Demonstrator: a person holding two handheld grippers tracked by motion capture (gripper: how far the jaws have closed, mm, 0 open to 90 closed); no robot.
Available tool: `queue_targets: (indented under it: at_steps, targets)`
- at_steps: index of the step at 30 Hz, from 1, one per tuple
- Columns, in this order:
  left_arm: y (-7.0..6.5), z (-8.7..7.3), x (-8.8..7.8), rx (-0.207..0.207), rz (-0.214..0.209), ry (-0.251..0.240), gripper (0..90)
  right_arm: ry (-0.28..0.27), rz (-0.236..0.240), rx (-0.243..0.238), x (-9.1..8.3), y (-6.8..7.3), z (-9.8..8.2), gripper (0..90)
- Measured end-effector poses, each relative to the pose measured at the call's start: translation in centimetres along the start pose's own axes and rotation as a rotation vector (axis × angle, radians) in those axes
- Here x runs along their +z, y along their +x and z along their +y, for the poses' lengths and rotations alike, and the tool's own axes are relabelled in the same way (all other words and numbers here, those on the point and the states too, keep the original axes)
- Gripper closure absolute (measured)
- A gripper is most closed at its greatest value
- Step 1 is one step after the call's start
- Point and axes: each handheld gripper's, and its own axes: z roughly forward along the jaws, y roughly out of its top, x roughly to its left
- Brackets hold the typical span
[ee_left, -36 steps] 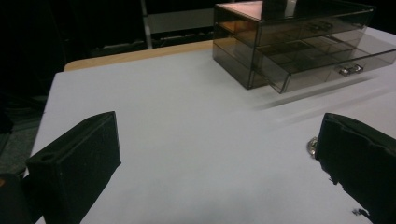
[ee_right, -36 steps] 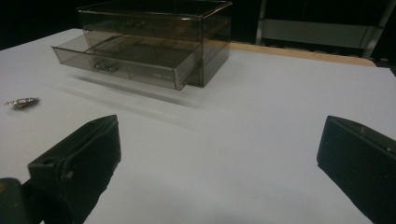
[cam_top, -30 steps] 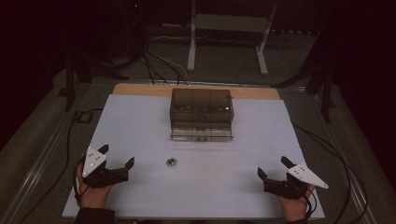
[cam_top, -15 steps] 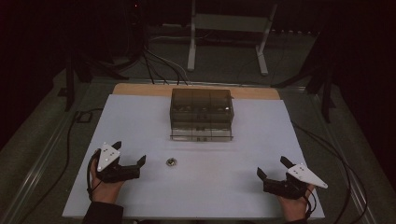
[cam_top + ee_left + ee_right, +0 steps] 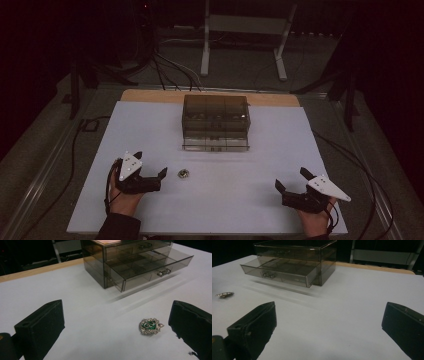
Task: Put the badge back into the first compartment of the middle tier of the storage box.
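1. The brooch [image 5: 151, 326] shows a green enamel centre with a silver letter, ringed by sparkling silver stones.
2. The drawer box [image 5: 216, 121] is smoky grey-brown and see-through, with silvery handles.
3. The table top [image 5: 280, 165] is plain white, and there's a tan wooden strip [image 5: 150, 95] along its far edge.
4. The left gripper [image 5: 150, 173] has matt black jaws under a pale grey plate; the right gripper [image 5: 292, 181] matches it.
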Motion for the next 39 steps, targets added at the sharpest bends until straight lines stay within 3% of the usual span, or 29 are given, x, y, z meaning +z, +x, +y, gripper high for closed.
queue_targets:
  at_steps: [24, 39]
  targets:
    - [-1.8, -0.4, 2.9, -0.002, -0.065, 0.055, 4.2, 0.0, 0.003, 0.001, 0.0, 0.0, 0.0, 0.0]
    - [-2.9, -0.8, 4.5, 0.008, -0.109, 0.112, 13.3, 0.0, 0.003, 0.0, 0.0, 0.0, 0.0, 0.0]
